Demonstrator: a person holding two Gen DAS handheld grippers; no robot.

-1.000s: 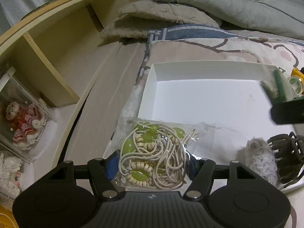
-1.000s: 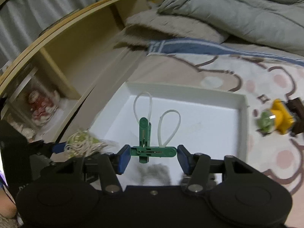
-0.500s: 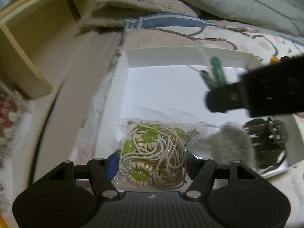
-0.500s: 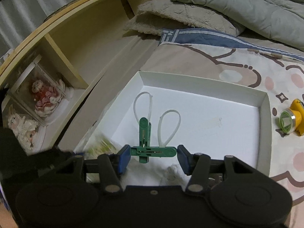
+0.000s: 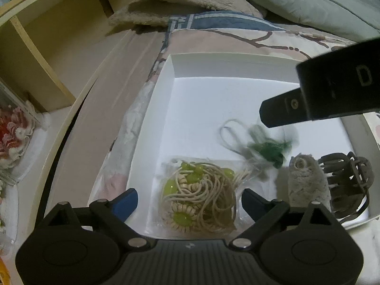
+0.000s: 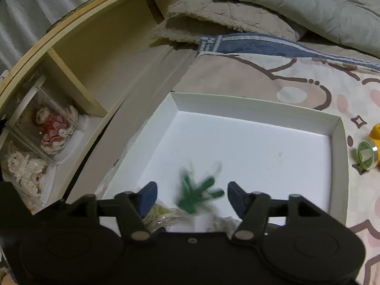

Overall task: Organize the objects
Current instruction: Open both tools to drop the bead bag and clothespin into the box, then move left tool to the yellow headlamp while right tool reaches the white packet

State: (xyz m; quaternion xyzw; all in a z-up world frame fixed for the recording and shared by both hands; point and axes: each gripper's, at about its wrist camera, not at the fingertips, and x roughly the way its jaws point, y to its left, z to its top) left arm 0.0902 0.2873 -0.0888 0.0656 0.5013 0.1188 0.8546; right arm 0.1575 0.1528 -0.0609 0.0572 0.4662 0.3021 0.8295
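Green clothespins [image 6: 198,196], blurred, axis unreadable, lie free between the opening right gripper [image 6: 192,196]; left gripper [image 5: 190,200] opening, holding nothing

White box [image 5: 166,90], bagged beaded cord [image 5: 201,197], blurred green clips [image 5: 268,149], lace roll [image 5: 306,182], claw clip [image 5: 346,180] inside

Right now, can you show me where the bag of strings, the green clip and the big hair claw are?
bag of strings [image 5: 201,199], left wrist view, on the tangled cords.
green clip [image 5: 268,149], left wrist view, on its blurred green body.
hair claw [image 5: 346,182], left wrist view, on its dark teeth.
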